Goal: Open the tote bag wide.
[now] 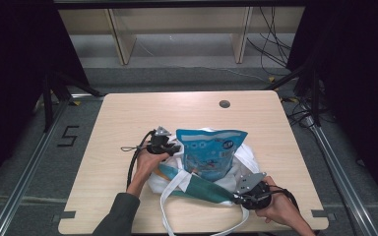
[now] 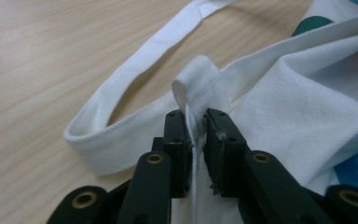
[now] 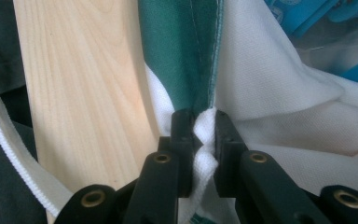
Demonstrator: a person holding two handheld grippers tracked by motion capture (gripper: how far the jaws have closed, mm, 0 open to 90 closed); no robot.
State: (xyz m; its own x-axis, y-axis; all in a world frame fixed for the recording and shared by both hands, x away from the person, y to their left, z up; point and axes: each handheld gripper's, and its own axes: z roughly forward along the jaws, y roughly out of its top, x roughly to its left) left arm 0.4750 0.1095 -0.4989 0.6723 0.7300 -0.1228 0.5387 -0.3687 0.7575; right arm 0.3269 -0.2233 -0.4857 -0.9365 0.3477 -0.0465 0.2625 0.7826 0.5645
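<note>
Between my left fingers sits a pinched fold of the white tote bag's rim; my right fingers clamp its opposite edge by the green panel. I'd lift both evenly so the blue snack pouch inside stays upright on the worktop.

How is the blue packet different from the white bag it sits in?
The blue packet is shiny, printed and stands upright; the white bag is soft cloth with green parts, slumped around it. The bag has long straps; the packet has none. The left gripper and right gripper pinch the bag, not the packet.
</note>
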